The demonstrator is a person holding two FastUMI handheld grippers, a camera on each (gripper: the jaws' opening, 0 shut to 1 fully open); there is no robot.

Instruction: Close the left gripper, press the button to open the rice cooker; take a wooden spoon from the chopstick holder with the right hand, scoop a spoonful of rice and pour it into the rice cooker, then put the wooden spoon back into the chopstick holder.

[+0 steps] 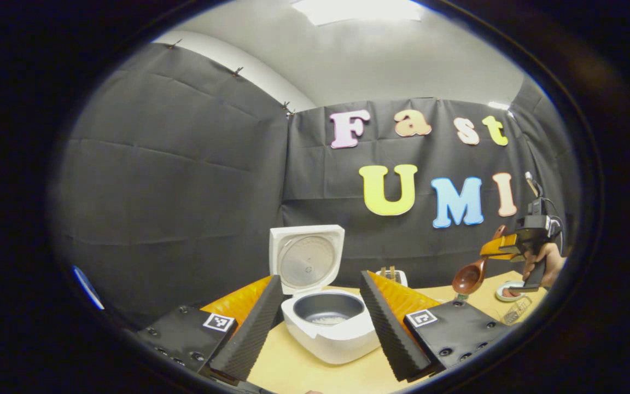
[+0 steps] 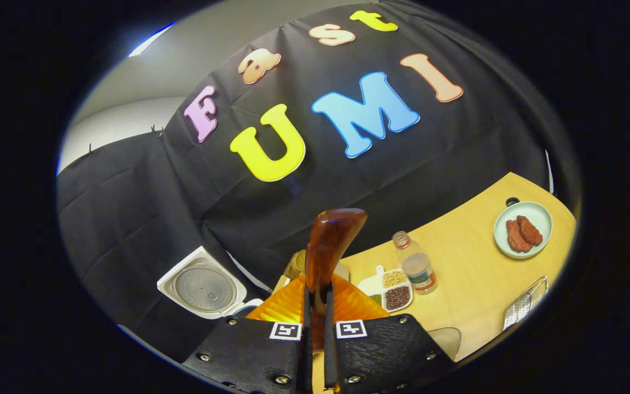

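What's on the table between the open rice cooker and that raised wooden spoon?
In the left gripper view, the chopstick holder stands at the back of the table, between the rice cooker and the wooden spoon.

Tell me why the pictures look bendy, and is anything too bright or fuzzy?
Left gripper view: the fisheye lens curves the black cloth wall; the ceiling light glares white; the white rice cooker looks sharp. Right gripper view: the pale wooden table bows into an arc, tilted; the glossy brown wooden spoon, close up, carries small highlights and looks slightly soft.
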